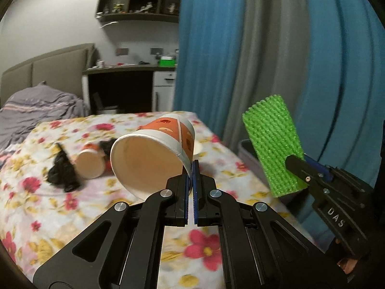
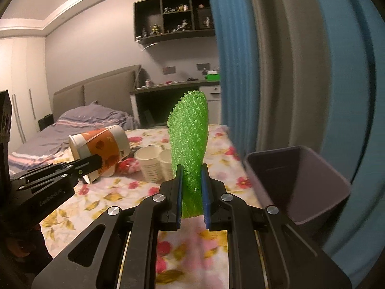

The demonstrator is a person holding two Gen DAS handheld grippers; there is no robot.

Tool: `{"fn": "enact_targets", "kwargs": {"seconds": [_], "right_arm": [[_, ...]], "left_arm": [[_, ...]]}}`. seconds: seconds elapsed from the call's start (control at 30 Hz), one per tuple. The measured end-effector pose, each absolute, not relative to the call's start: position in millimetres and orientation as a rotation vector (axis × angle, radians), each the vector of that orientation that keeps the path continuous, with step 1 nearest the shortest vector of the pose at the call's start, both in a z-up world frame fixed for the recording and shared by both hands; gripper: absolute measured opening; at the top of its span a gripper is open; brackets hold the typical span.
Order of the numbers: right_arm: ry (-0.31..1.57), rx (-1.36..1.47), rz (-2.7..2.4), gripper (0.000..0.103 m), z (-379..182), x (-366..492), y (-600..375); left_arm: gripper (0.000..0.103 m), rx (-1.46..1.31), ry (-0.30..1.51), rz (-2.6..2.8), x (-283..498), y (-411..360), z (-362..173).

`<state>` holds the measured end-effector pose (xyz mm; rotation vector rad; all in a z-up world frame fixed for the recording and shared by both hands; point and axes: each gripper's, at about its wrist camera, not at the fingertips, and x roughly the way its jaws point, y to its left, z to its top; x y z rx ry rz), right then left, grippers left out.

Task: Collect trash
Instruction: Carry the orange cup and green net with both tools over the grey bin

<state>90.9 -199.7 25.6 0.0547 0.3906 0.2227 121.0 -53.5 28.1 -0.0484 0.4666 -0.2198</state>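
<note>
Bedroom scene, seen from two wrist cameras held above a bed [image 1: 60, 207] covered in a white sheet with red and yellow flowers. Blue and grey curtains [image 1: 240, 48] hang along the bed's far side, and a grey bin [image 2: 298, 183] stands open between the bed edge and the curtains. The left tongs [image 1: 191, 180] are pressed nearly together on the rim of an orange and white paper cup [image 1: 154, 149], which is lifted clear of the sheet and tipped so its open mouth faces the camera. The right tongs [image 2: 191, 187] are narrowed onto the lower part of a green foam net sleeve [image 2: 190, 139], held upright just beside the bin, near its rim. On the sheet lie a second paper cup [image 1: 91, 161] on its side, touching a black crumpled item [image 1: 62, 171] too blurred to identify, and two stacks of white cups [image 2: 154, 163] standing side by side.
</note>
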Motion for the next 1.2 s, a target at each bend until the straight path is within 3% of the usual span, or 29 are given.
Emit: {"fn": "enact_targets", "kwargs": {"seconds": [0.7,1.2], "right_arm": [[0.339,0.104,-0.089,0.015,26,122,-317],[0.397,0.141,-0.152,0.016,-4,142,-342]], "left_arm": [[0.002,0.025,0.439,-0.503,188,-194,51],[0.002,0.033,0.518,-0.642,227,-251,6]]}}
